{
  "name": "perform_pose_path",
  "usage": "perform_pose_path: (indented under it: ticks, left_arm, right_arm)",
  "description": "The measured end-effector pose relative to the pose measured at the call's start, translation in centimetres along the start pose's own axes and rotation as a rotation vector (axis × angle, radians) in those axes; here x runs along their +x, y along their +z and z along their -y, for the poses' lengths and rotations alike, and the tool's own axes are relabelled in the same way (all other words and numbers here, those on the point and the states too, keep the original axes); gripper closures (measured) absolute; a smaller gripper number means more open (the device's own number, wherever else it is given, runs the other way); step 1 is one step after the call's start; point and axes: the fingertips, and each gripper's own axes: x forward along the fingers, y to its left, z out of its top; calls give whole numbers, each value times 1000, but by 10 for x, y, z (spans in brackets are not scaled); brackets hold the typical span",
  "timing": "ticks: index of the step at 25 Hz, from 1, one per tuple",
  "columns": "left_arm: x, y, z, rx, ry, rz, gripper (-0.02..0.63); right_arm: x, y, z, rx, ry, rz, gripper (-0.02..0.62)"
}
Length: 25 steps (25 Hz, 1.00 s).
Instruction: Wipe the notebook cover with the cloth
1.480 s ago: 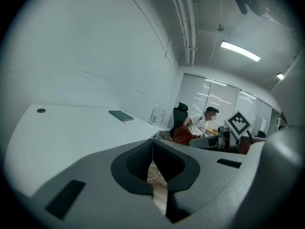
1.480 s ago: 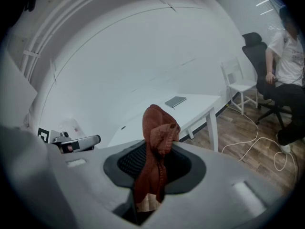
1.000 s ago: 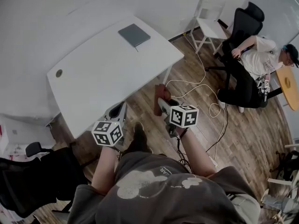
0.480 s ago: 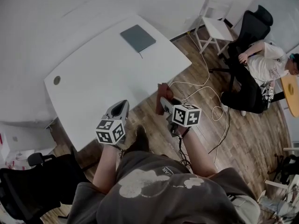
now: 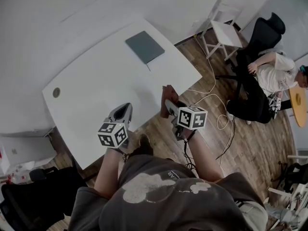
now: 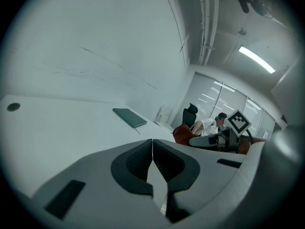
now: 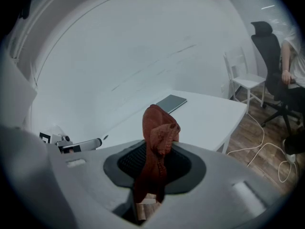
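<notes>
A grey notebook [image 5: 145, 47] lies flat near the far edge of the white table [image 5: 101, 90]; it also shows in the left gripper view as the notebook [image 6: 129, 117] and in the right gripper view as the notebook [image 7: 171, 103]. My right gripper [image 5: 167, 106] is shut on a rust-red cloth [image 7: 157, 149], which sticks up from between its jaws; the cloth [image 5: 166, 99] hangs off the table's near right side. My left gripper [image 5: 123, 113] is shut and empty over the table's near edge. Both grippers are far from the notebook.
A person [image 5: 272, 78] sits in a black office chair [image 5: 260, 37] at the right. A white chair [image 5: 226, 30] stands beyond the table's right corner. A white cable [image 5: 216, 100] loops on the wood floor. A round grommet [image 5: 56, 92] sits at the table's left.
The head view has shifted slightly, so the table and notebook sit a bit lower and further right. Both grippers have kept their places, the cloth still held.
</notes>
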Motion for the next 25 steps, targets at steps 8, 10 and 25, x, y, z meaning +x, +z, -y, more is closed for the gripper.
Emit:
perform_pose_path:
  ticks: [8, 10, 25]
  left_arm:
    - [33, 41, -31, 10, -22, 18, 607]
    - [36, 43, -41, -7, -17, 19, 607]
    - [47, 41, -79, -63, -2, 22, 607]
  right_arm:
    - [43, 37, 5, -10, -14, -8, 489]
    - [52, 41, 4, -12, -12, -18, 489]
    - [86, 61, 9, -19, -44, -31, 489]
